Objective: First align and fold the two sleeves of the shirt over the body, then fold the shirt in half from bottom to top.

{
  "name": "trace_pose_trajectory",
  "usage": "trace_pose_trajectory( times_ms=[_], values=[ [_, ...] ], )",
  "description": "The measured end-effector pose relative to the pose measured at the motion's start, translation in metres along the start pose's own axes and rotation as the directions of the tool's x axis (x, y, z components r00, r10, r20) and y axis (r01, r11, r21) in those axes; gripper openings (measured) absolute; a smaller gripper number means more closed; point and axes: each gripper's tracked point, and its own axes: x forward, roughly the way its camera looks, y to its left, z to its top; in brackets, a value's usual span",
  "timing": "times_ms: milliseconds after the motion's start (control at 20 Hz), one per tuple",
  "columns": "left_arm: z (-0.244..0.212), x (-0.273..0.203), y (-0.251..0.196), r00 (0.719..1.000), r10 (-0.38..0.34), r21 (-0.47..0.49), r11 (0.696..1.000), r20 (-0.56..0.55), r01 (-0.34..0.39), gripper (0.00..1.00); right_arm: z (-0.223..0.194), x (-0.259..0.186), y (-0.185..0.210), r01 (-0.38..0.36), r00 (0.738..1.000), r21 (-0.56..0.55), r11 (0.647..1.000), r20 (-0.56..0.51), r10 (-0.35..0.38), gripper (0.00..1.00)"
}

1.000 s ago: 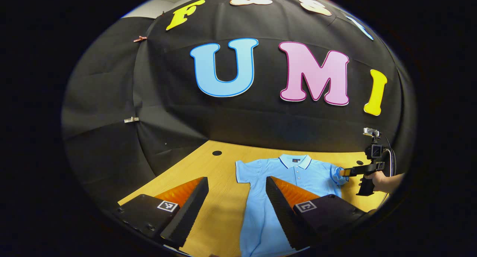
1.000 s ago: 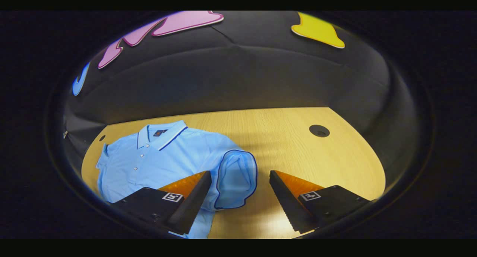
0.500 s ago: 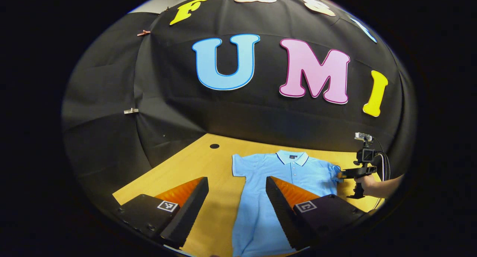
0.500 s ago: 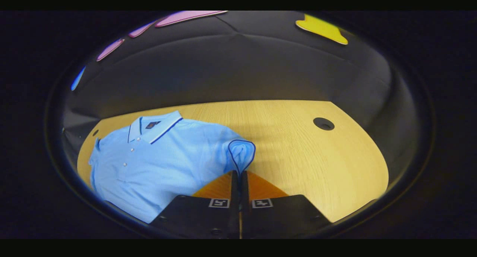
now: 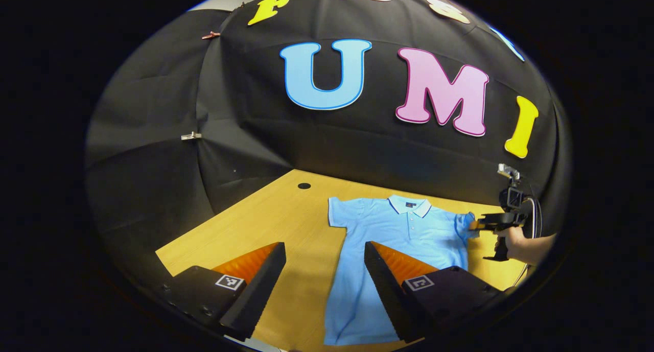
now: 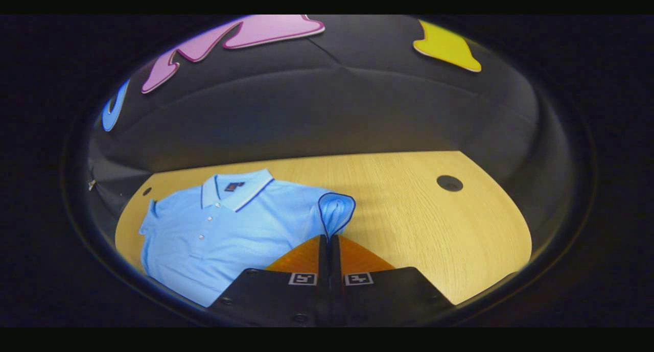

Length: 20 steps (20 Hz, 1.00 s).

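lying flat on the wooden table (image 5: 265, 224) is the light blue polo shirt (image 5: 393, 234), front up, collar toward the black cloth wall and hem toward the near edge, buttons running down from the collar. the right gripper (image 6: 329, 238) has its two fingers pressed together on the cuff of the shirt's sleeve (image 6: 336, 212), which stands up from the table as a small loop edged in dark blue piping, right at the fingertips. in the left gripper view that same gripper (image 5: 477, 224) shows at the far right, held by a hand (image 5: 516, 239), with its tip at the sleeve beside the shirt's shoulder. the left gripper (image 5: 325, 250) hangs above the near part of the table with its fingers spread wide and nothing between them; one finger lies over bare wood, the other over the lower body of the shirt. the other sleeve (image 5: 340, 214) lies flat and spread out to the side. a dark round hole (image 6: 449, 183) sits in the tabletop well apart from the shirt.
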Motion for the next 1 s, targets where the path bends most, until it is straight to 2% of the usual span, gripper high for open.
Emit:
trace_pose_trajectory(
  times_ms=[100,150,200,250,350,450,500,550,650,750,800,900,1000],
  values=[
    [0.001,-0.002,0.002,1.000,0.004,0.051,0.999,0.016,-0.005,0.99,0.013,-0.004,0.017,-0.021,1.000,-0.059,0.998,0.021,0.023,0.10],
    [0.001,-0.003,0.001,1.000,-0.004,0.056,0.998,0.021,0.003,0.98,0.016,-0.005,0.031,-0.037,0.999,-0.090,0.995,0.025,0.040,0.05],
    [0.000,-0.005,0.000,1.000,-0.010,0.051,0.999,0.022,0.009,0.98,0.019,-0.005,0.045,-0.054,0.998,-0.121,0.991,0.030,0.058,0.05],
    [-0.001,-0.006,0.000,1.000,-0.013,0.041,0.999,0.020,0.012,0.98,0.019,-0.007,0.059,-0.070,0.997,-0.149,0.986,0.032,0.076,0.10],
    [0.004,-0.008,0.001,0.999,0.000,0.045,0.999,0.033,-0.002,0.98,0.016,-0.009,0.091,-0.115,0.992,-0.195,0.974,0.025,0.122,0.10],
    [0.008,-0.010,-0.003,0.999,-0.016,0.060,0.998,0.048,0.013,0.98,0.005,-0.009,0.121,-0.158,0.987,-0.249,0.956,0.004,0.164,0.00],
    [0.008,-0.011,-0.003,0.999,-0.020,0.065,0.998,0.048,0.017,0.98,-0.002,-0.009,0.134,-0.177,0.983,-0.274,0.945,-0.011,0.181,0.05],
    [0.008,-0.010,-0.001,0.999,-0.020,0.068,0.998,0.047,0.016,0.98,-0.012,-0.007,0.150,-0.197,0.980,-0.298,0.934,-0.027,0.198,0.05],
    [0.008,-0.013,0.003,0.999,0.009,0.073,0.997,0.052,-0.013,0.94,-0.028,-0.005,0.175,-0.227,0.973,-0.346,0.910,-0.050,0.224,0.05],
    [0.014,-0.019,0.007,0.997,0.034,0.091,0.995,0.071,-0.041,0.97,-0.044,-0.006,0.200,-0.282,0.959,-0.365,0.888,-0.075,0.274,0.01],
    [0.013,-0.020,0.003,0.997,0.025,0.100,0.994,0.066,-0.032,0.97,-0.052,-0.008,0.211,-0.318,0.948,-0.363,0.876,-0.091,0.306,0.12],
    [0.011,-0.020,0.003,0.998,0.026,0.100,0.994,0.064,-0.032,0.97,-0.068,-0.016,0.227,-0.384,0.923,-0.339,0.859,-0.138,0.359,0.19],
    [0.014,-0.012,0.003,0.997,0.016,0.072,0.997,0.071,-0.021,0.99,-0.074,-0.025,0.237,-0.424,0.906,-0.306,0.853,-0.143,0.399,0.57]
  ],
)
